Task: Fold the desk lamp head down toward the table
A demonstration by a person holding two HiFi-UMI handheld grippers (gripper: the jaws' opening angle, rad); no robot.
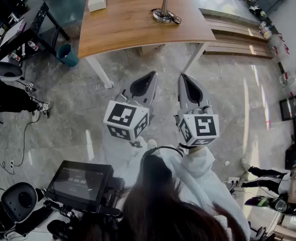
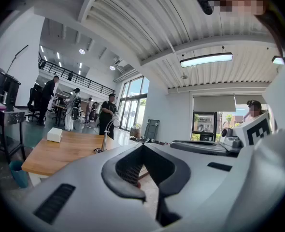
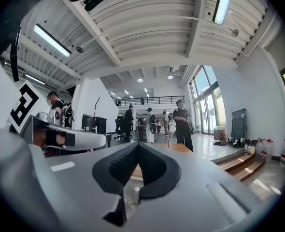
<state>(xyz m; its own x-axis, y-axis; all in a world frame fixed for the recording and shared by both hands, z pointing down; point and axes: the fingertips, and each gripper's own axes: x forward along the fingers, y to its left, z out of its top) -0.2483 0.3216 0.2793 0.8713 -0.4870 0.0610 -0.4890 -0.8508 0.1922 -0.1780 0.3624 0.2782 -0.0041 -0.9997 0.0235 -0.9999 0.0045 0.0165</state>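
Observation:
The desk lamp (image 1: 163,8) stands upright on the far right part of a wooden table (image 1: 128,26), with its round base ringed by a dark cable. In the left gripper view the lamp (image 2: 105,135) shows as a thin stem with a small white head. In the right gripper view the lamp (image 3: 171,131) shows far ahead. My left gripper (image 1: 152,75) and right gripper (image 1: 183,77) hover side by side over the floor, well short of the table's near edge. Both point level toward the table, shut and holding nothing. Neither touches the lamp.
A white box (image 1: 97,0) lies at the table's far left. A teal bin (image 1: 67,54) stands by the table's left legs, and wooden steps (image 1: 238,39) run along its right. A monitor rig (image 1: 80,181) is close behind me. Several people (image 2: 106,114) stand beyond the table.

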